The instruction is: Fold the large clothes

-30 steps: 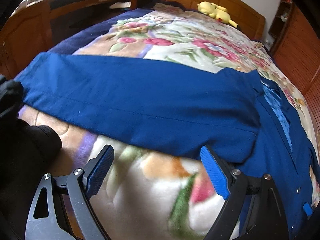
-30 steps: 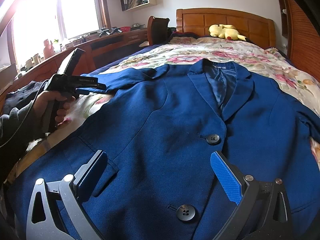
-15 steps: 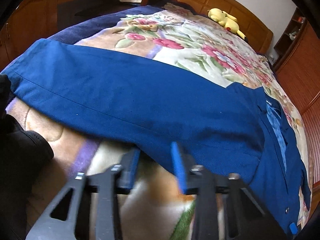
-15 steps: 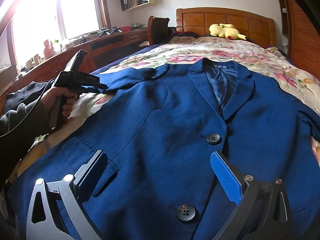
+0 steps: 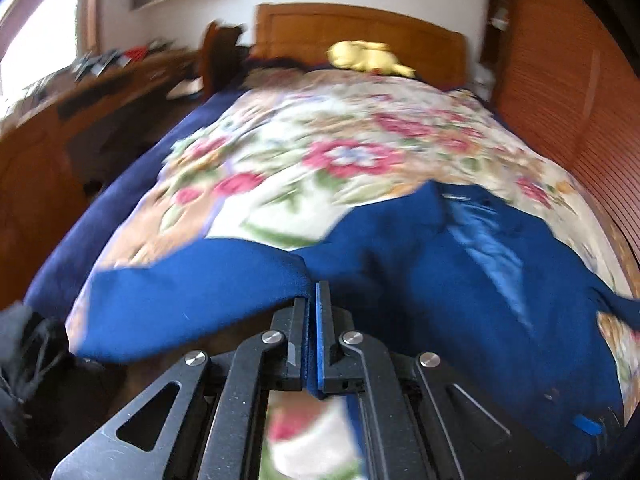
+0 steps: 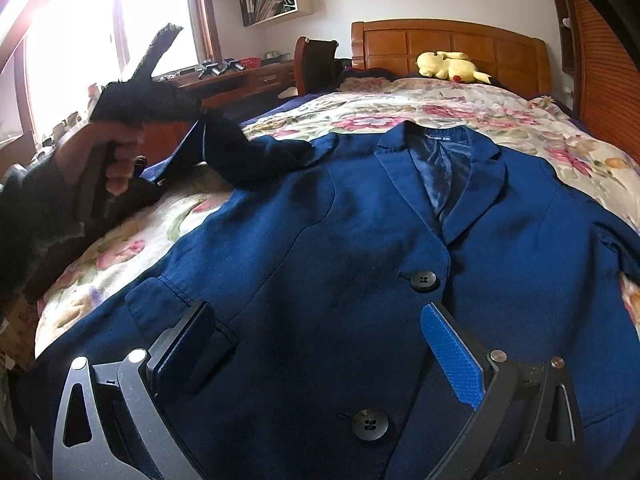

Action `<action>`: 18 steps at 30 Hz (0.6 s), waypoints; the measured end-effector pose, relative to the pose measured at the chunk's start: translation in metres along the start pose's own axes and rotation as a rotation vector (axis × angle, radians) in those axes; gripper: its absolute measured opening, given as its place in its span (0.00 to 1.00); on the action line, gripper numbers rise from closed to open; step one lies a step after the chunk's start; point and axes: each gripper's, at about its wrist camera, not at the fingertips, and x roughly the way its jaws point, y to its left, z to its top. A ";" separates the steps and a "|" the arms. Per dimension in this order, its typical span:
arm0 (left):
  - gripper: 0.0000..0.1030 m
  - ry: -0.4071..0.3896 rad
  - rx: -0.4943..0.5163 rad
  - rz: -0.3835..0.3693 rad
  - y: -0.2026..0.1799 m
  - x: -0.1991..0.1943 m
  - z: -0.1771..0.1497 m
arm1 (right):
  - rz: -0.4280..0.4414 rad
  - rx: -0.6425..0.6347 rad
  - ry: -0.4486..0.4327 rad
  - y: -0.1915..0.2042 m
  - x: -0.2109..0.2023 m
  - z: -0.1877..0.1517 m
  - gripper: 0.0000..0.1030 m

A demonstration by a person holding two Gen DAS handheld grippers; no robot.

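Note:
A navy blue blazer (image 6: 360, 240) lies face up on the floral bedspread (image 6: 480, 116), collar toward the headboard, two black buttons down its front. My left gripper (image 5: 312, 292) is shut on the blazer's left sleeve (image 5: 192, 292) and holds it lifted off the bed. In the right wrist view that gripper (image 6: 196, 114) shows at the left with the sleeve (image 6: 256, 156) hanging from it. My right gripper (image 6: 320, 328) is open and empty, low over the blazer's lower front.
A yellow plush toy (image 6: 450, 65) lies by the wooden headboard (image 6: 444, 42). A wooden desk (image 6: 240, 80) with clutter and a chair (image 6: 316, 62) stand along the bed's left side. A slatted wooden wall (image 5: 568, 92) runs along the right.
My left gripper closed on the sleeve's edge and lifted it up off the bed, swinging toward the blazer's body. The right gripper has not moved.

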 end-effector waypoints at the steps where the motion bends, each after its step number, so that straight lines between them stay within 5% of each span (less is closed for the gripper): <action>1: 0.02 -0.001 0.014 -0.007 -0.008 -0.005 0.001 | 0.001 0.002 -0.002 0.000 0.000 0.000 0.99; 8: 0.05 0.073 0.120 -0.056 -0.067 -0.031 -0.012 | 0.005 0.004 -0.011 0.000 -0.002 0.000 0.99; 12: 0.33 0.106 0.136 -0.080 -0.068 -0.041 -0.031 | 0.007 0.003 -0.020 0.000 -0.004 -0.001 0.99; 15: 0.42 0.094 0.158 -0.066 -0.063 -0.054 -0.039 | 0.006 -0.001 -0.018 0.000 -0.003 -0.001 0.99; 18: 0.62 0.088 0.151 -0.055 -0.051 -0.063 -0.045 | 0.005 -0.006 -0.014 0.000 -0.002 -0.001 0.99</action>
